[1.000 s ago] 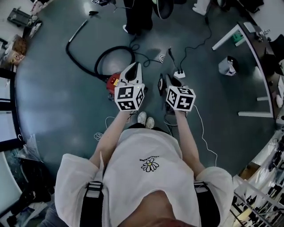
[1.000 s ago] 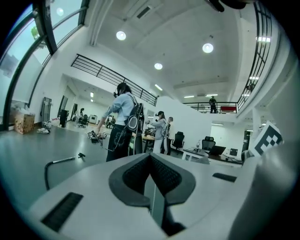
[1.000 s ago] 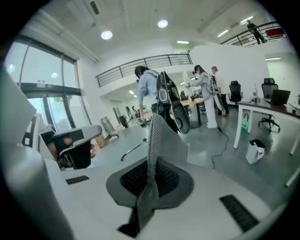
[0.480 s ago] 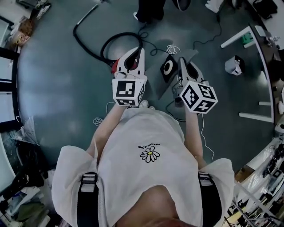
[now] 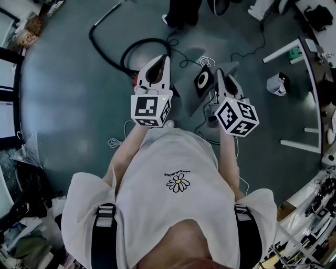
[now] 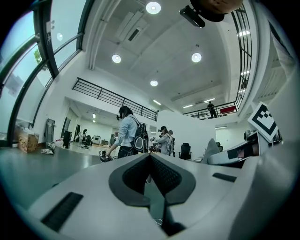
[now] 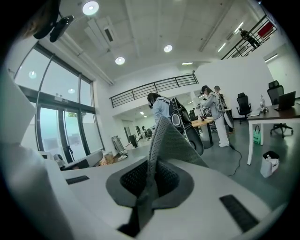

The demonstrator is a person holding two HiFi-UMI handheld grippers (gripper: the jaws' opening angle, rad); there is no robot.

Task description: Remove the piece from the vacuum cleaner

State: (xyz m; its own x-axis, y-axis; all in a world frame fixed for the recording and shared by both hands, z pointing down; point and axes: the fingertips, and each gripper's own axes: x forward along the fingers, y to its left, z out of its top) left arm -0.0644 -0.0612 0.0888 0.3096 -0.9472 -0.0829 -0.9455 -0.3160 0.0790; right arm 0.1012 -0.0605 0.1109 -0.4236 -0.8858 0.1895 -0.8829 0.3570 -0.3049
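Observation:
In the head view the red vacuum cleaner (image 5: 136,80) lies on the grey floor, mostly hidden under my left gripper (image 5: 165,59), and its black hose (image 5: 137,46) loops behind it. My right gripper (image 5: 219,74) is shut on the removed piece (image 5: 202,80), a black part with a white ring on a flat grey sheet, held up off the floor. In the right gripper view the grey mesh piece (image 7: 169,140) stands pinched between the jaws of the right gripper (image 7: 154,164). In its own view the left gripper (image 6: 150,158) has its tips together with nothing between them.
A person (image 5: 181,11) stands beyond the hose. Cables (image 5: 206,59) trail across the floor. A white bin (image 5: 276,84) and a desk (image 5: 286,50) are at the right. Clutter lines the left edge. Other people walk about in the background of both gripper views.
Both grippers have risen from near the floor. The right one has lifted the piece up and away from the vacuum cleaner. The left one now hangs above the red body.

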